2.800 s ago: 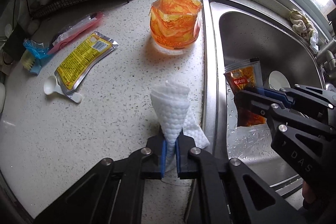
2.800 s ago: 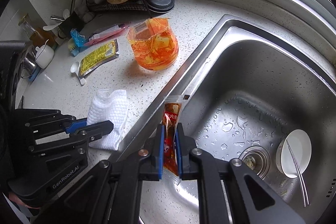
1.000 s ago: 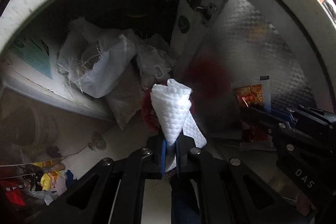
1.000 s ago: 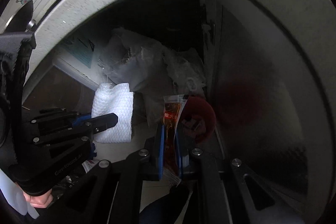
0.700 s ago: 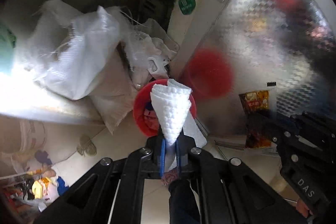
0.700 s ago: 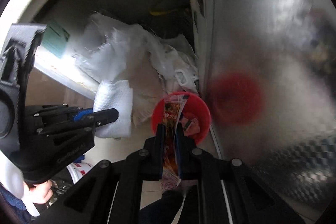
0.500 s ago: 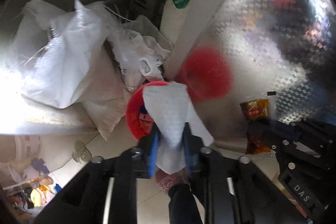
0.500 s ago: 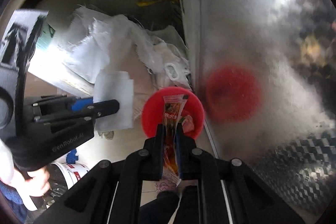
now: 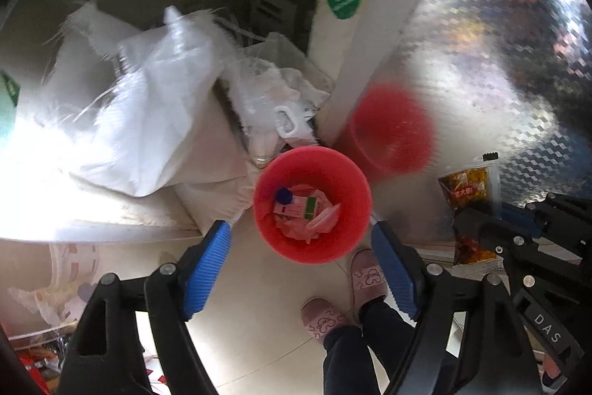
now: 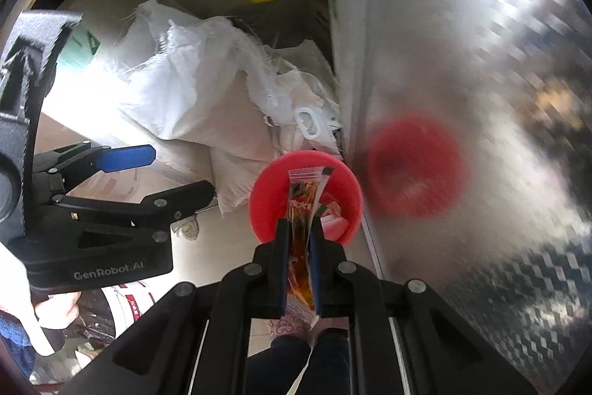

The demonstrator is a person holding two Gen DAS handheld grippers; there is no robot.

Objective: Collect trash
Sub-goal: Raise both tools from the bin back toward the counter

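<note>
A red trash bin (image 9: 344, 173) stands on the floor below both grippers, with wrappers and crumpled paper inside. My left gripper (image 9: 301, 239) is open wide and empty, straight above the bin; it also shows in the right wrist view (image 10: 177, 173). The white paper towel is not visible. My right gripper (image 10: 299, 239) is shut on a red sauce packet (image 10: 301, 206) and holds it above the bin (image 10: 266, 198). The packet (image 9: 468, 191) and that gripper (image 9: 477, 213) appear at the right of the left wrist view.
White woven sacks (image 9: 148, 106) lie in the open cabinet left of the bin. A shiny cabinet door (image 9: 481, 43) stands to the right, reflecting the bin. The person's pink slippers (image 9: 366, 276) are on the tiled floor next to the bin.
Both grippers came from the counter down to the bin. My left gripper has opened and the paper towel has left it. The right gripper still grips the sauce packet.
</note>
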